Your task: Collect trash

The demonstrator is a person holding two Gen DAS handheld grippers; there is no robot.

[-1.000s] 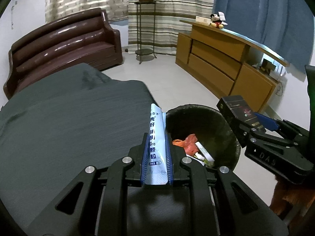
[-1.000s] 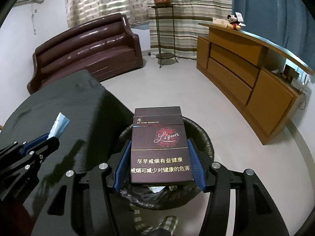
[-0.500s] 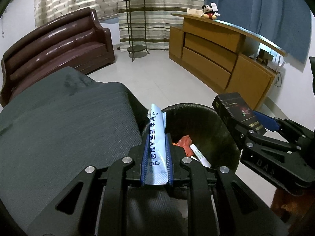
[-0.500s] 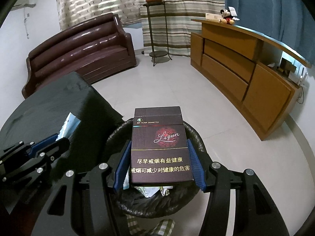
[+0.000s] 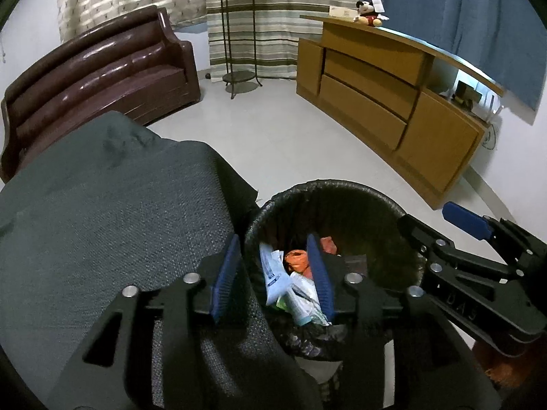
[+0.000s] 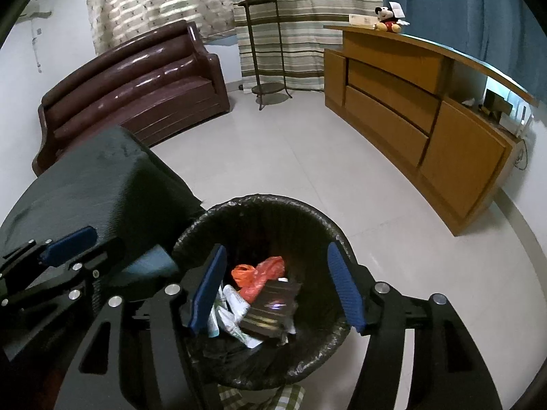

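Left hand-held gripper (image 5: 275, 273), seen from its own wrist camera: jaws opening, blue pads apart, nothing pinched; through the gap a pale blue sachet (image 5: 271, 273) lies loose among other wrappers inside the trash bin (image 5: 342, 186), beside an orange plastic bag (image 5: 296, 259). Bin is lined with a black bag and stands on the floor, touching the edge of the cloth-covered table (image 5: 102, 205). Right hand-held gripper (image 5: 441, 230) reaches in from the right, over the bin's rim. From the right wrist view: right hand-held gripper (image 6: 277, 287) also opening, pads spread wide, empty between them; directly below, a dark cigarette pack (image 6: 271, 307) rests tilted on the pile in the trash bin (image 6: 259, 201), next to the orange plastic bag (image 6: 258, 275) and white wrappers. Left hand-held gripper (image 6: 68, 244) shows at the left edge, over the table side. Judgement: the drop step looks done for both items, both now in the bin. No further trash is visible on the table (image 6: 85, 184) in either view. Next move calls for lifting both grippers clear of the rim, jaws left apart, and swinging back over the table to look for anything remaining.
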